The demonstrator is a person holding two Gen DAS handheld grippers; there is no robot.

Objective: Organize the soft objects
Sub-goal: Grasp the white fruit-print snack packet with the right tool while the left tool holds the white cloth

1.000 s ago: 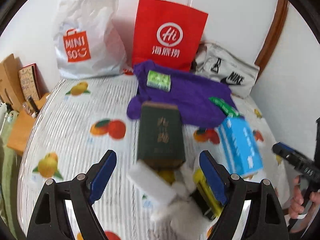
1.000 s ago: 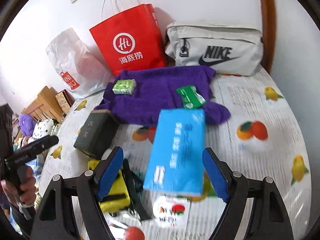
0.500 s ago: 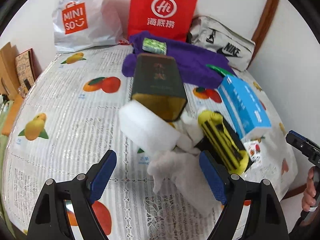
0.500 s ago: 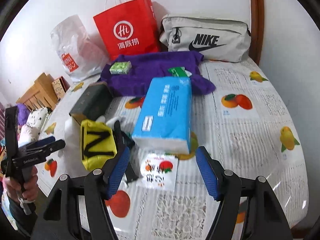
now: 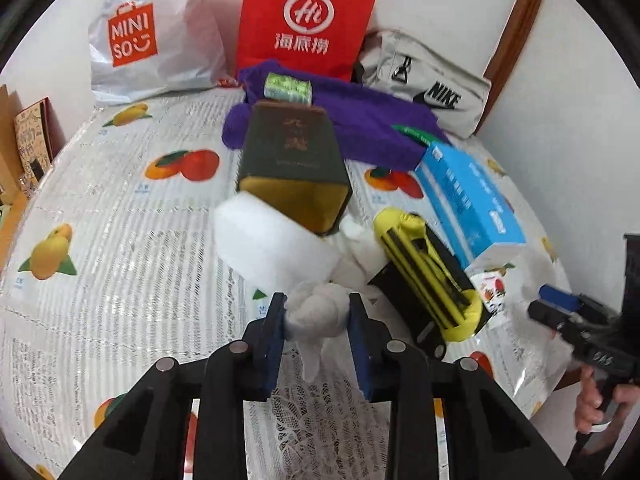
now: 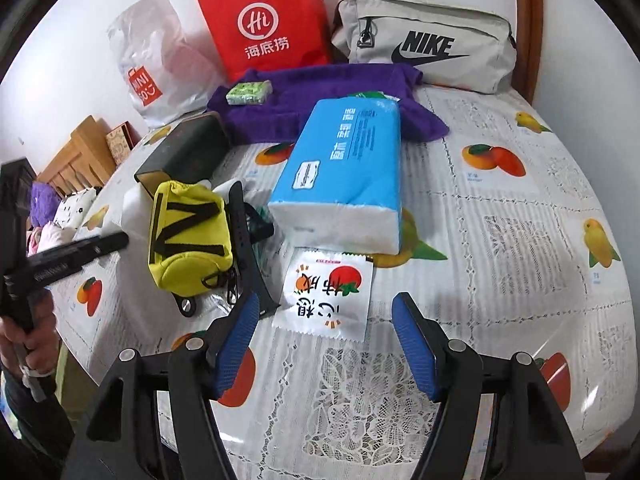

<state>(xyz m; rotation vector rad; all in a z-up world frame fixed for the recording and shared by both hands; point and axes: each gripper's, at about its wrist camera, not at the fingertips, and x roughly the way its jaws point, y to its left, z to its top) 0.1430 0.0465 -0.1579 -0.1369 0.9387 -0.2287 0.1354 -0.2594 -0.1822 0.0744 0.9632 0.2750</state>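
1. The left gripper [image 5: 317, 316], low and centre in the left wrist view, had its blue pads drawn in close on a bunched white cloth [image 5: 316, 312], which bulged between them and trailed a loose tail towards the bottom of the frame.

2. The cloth looked light and limp, judged likely to sag and drag once lifted; the hold sat on its thickest wad, a sensible place, since a grip on the thin tail might have slipped.

3. Just above the cloth in that view lay a white foam block [image 5: 276, 244], touching a dark green box [image 5: 294, 172] tipped against it; the block appeared springy and easily dented.

4. The right gripper [image 6: 324, 344], at lower centre of the right wrist view, stood wide apart and held nothing, hovering above a flat snack sachet [image 6: 328, 296] on the fruit-print tablecloth [image 6: 520, 248].

5. Left of the sachet sat a yellow pouch [image 6: 188, 236], soft-sided and best pinched across its body; above it, a blue tissue pack [image 6: 344, 176] looked squashy, light and slick in its wrapper.

6. A purple towel [image 6: 320, 96] lay at upper centre, heavier and floppy.
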